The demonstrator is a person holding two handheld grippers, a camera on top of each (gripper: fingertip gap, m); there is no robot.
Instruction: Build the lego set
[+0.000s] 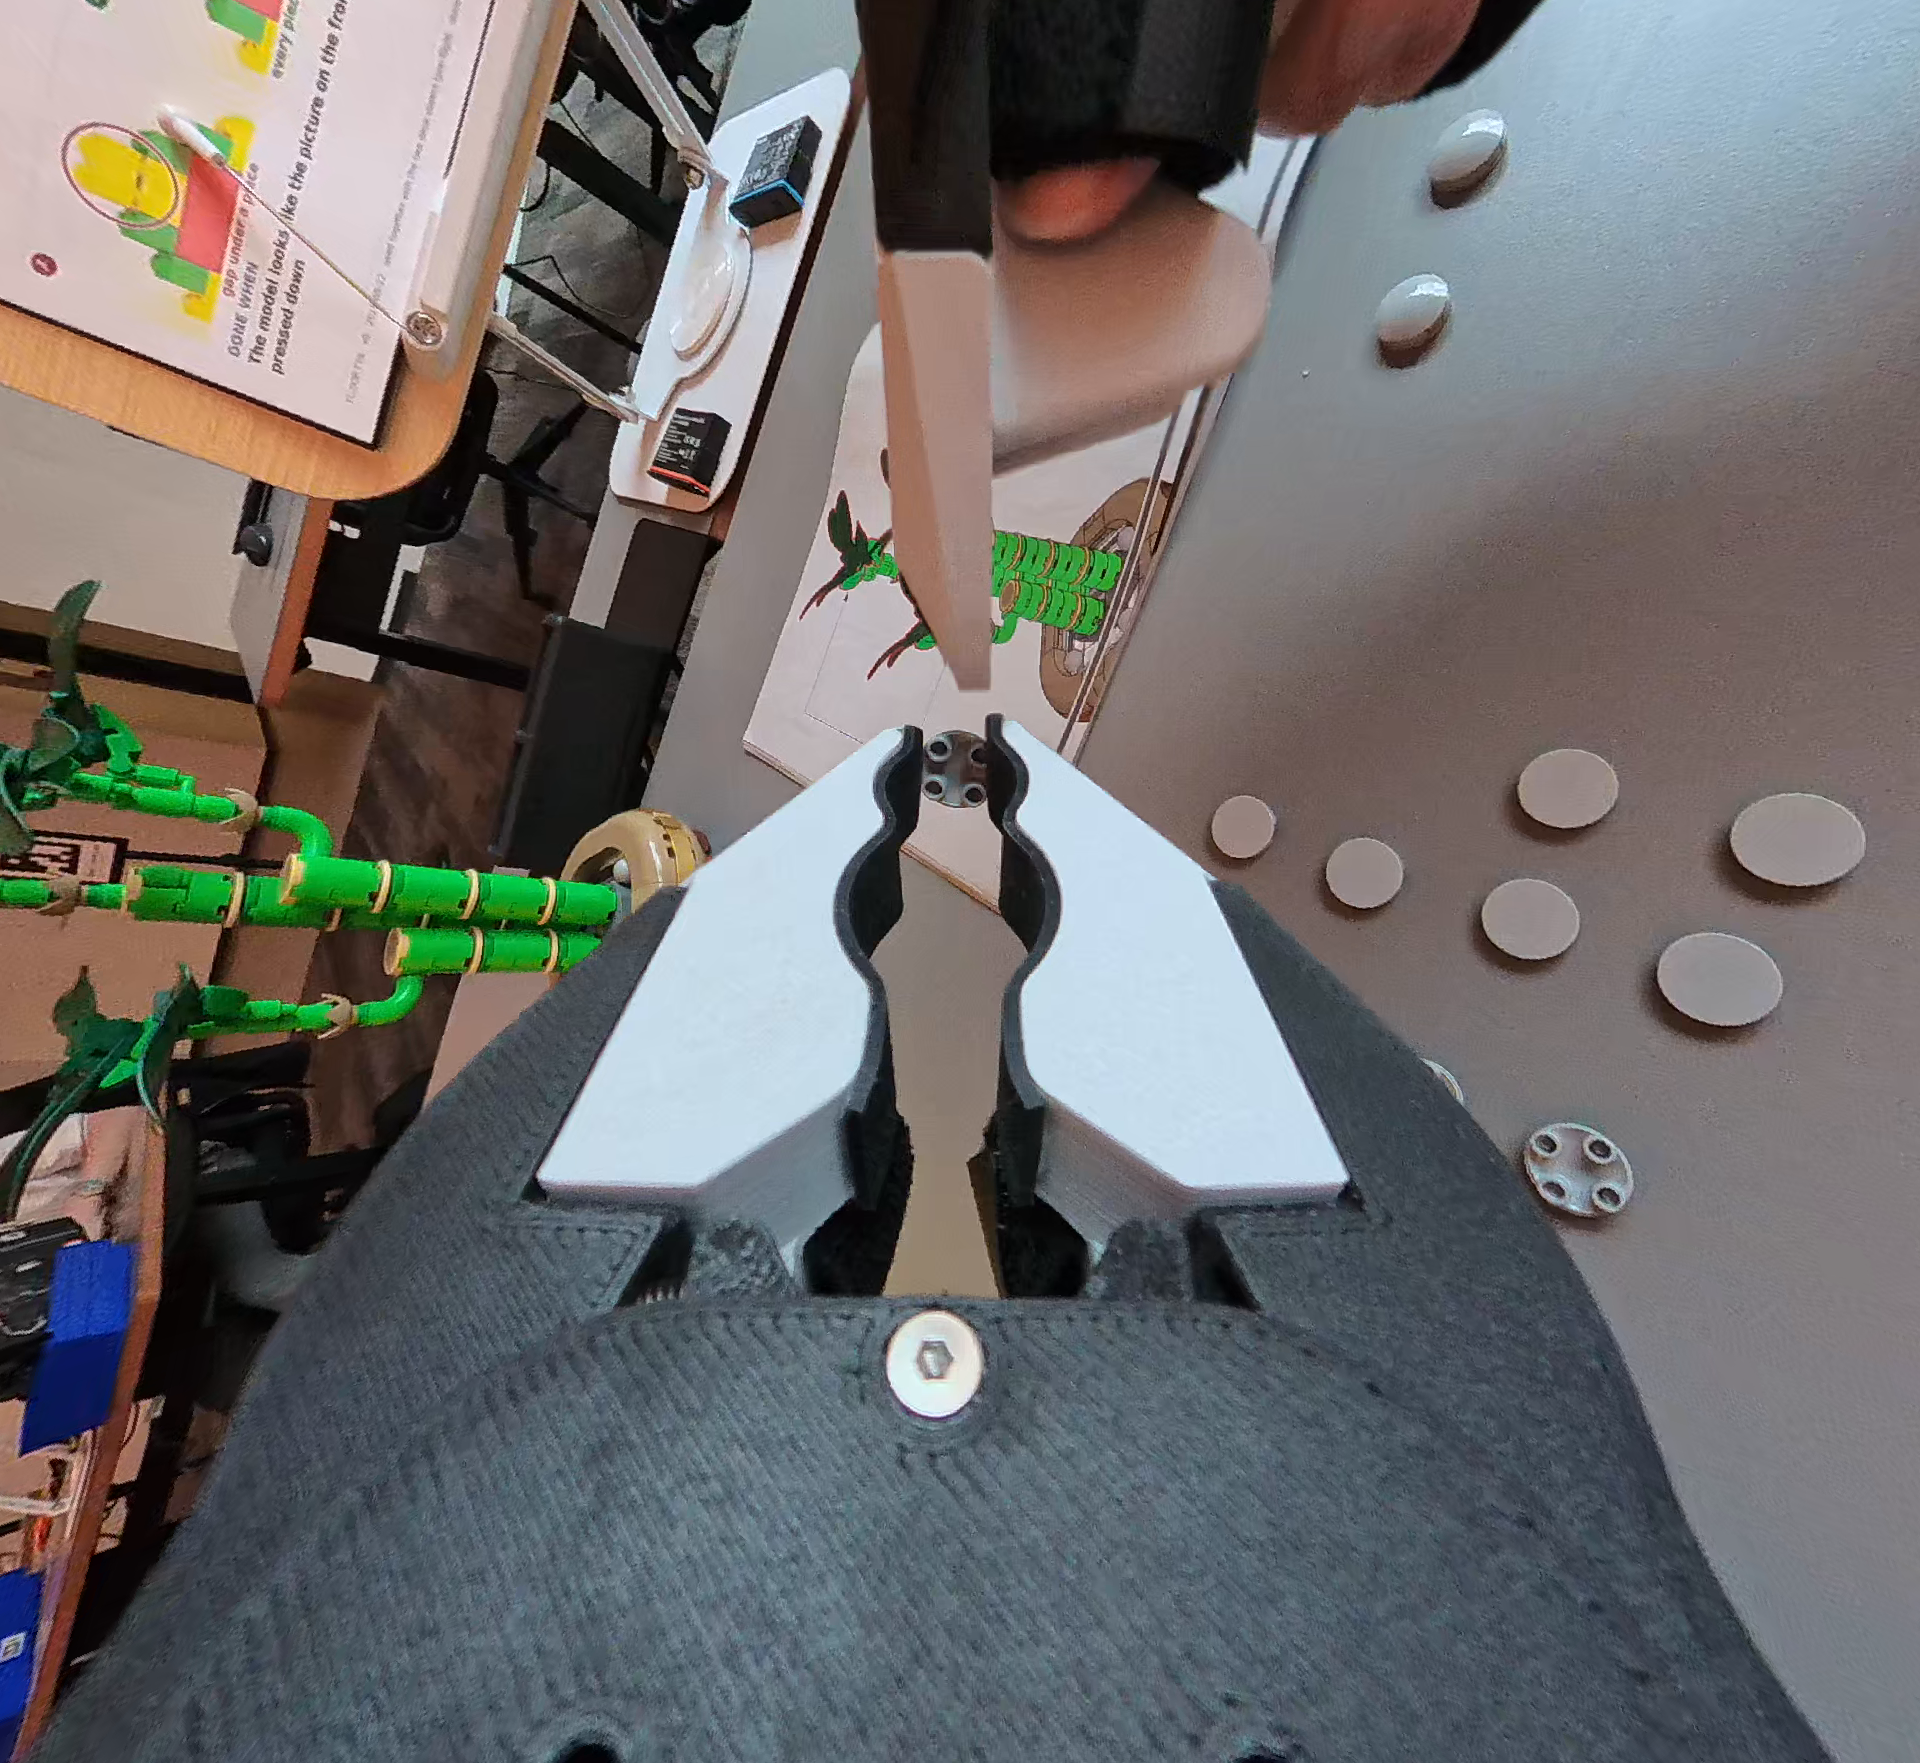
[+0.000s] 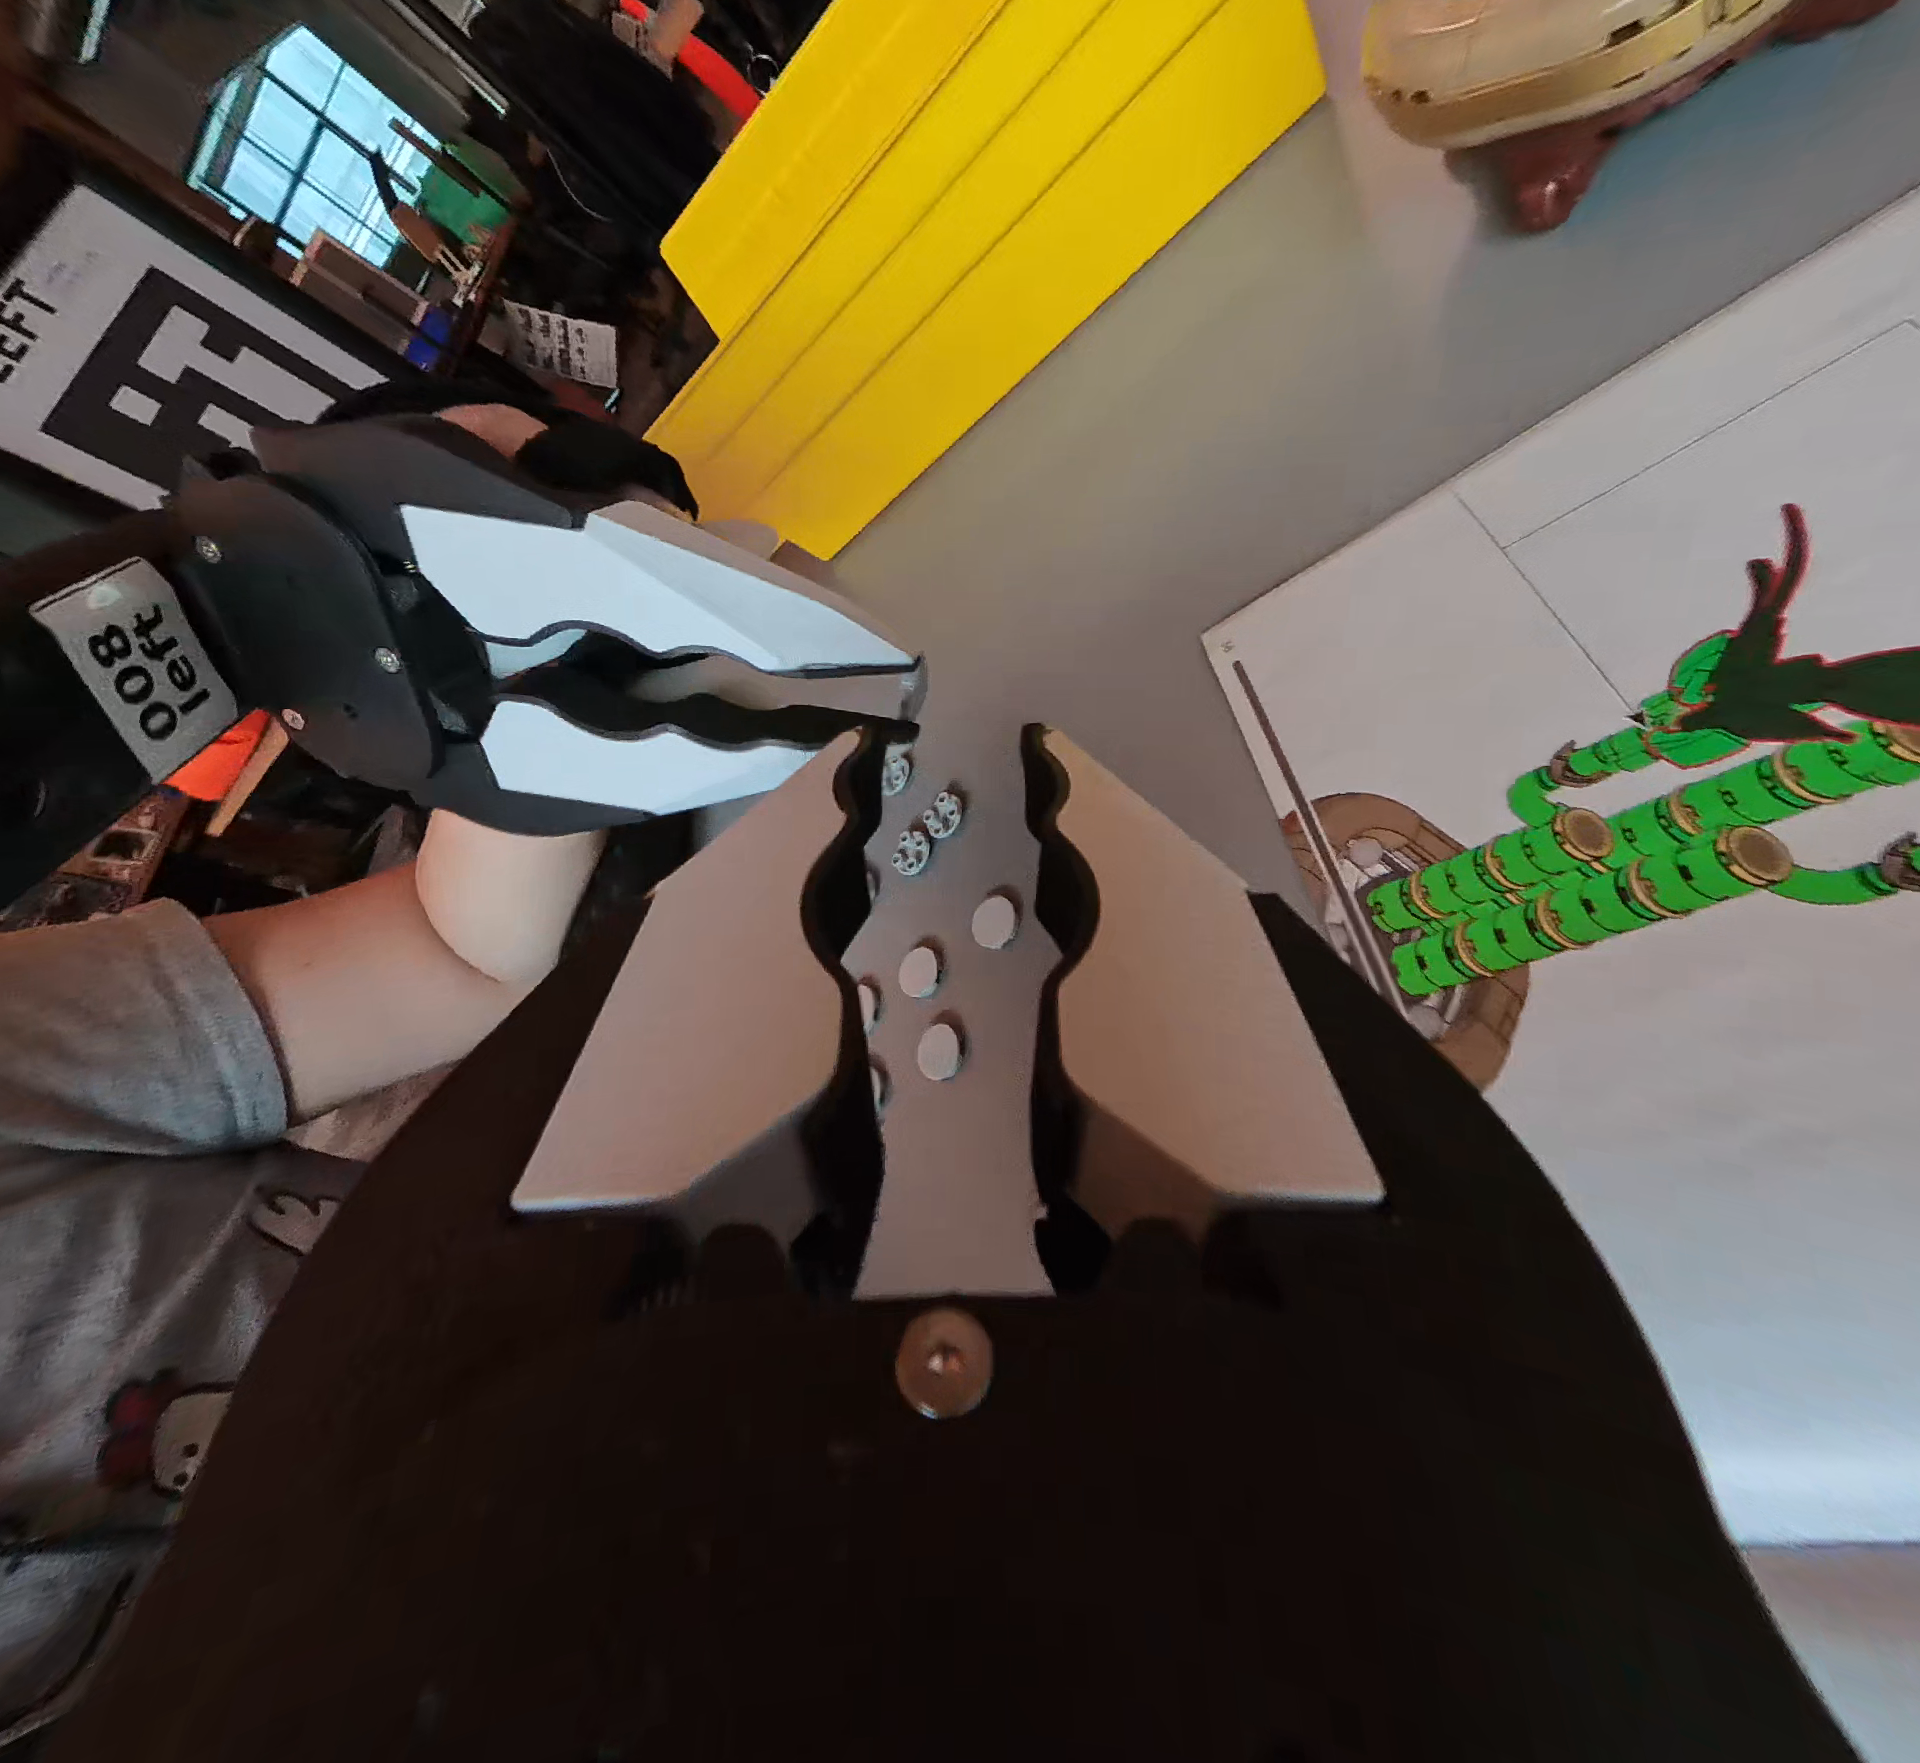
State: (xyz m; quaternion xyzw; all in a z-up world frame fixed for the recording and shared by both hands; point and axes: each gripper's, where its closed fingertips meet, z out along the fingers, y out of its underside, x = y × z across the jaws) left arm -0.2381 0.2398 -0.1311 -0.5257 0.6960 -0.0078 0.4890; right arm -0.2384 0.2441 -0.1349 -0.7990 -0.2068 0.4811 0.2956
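The grey table [image 1: 1558,466] carries the bamboo model [image 1: 416,892] at far left and loose discs [image 1: 1527,918] on the right. The left gripper [image 1: 956,752] pinches a round plate [image 1: 956,771] at its tips. The right gripper [image 2: 943,737] hangs apart above the discs, nothing in it

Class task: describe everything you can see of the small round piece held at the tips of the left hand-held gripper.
The small round piece is a grey disc that looks like plastic, shown face-on with four small round holes or sockets. It sits pinched between the fingertips of the left hand-held gripper, whose dark wavy pads touch its two sides. It is lifted off the grey table, with similar grey discs lying loose below. The right hand-held gripper's finger points at it from above, not touching.
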